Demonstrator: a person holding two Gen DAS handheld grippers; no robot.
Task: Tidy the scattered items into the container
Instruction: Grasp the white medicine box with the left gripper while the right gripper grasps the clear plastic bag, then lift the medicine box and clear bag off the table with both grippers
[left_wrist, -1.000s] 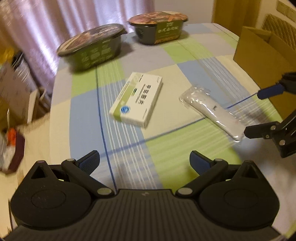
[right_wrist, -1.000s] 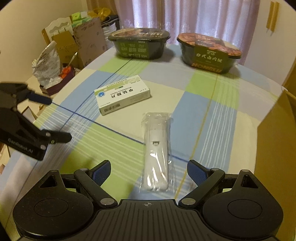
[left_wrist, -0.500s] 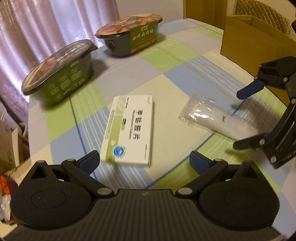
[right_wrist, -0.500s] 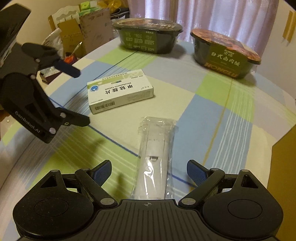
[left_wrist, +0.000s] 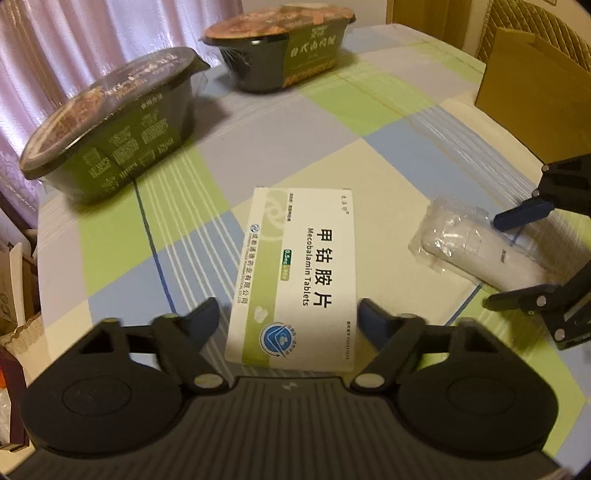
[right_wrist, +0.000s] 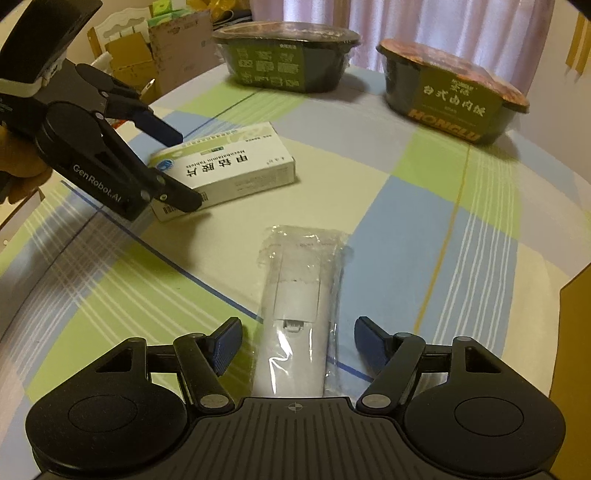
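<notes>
Progress: nothing boxed that we can see | pillbox (left_wrist: 295, 273) mid-table, straddled by open left gripper (left_wrist: 288, 317) | wrapped remote (right_wrist: 299, 317) nearer the right edge, between open right gripper (right_wrist: 295, 345) jaws | two bowls (right_wrist: 288, 59) at far edge | carton (left_wrist: 535, 107) at right edge, inside hidden.

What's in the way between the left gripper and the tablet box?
Nothing visible. The left gripper is open, with the near end of the tablet box already between its fingers. The wrapped white item lies off to the side.
</notes>
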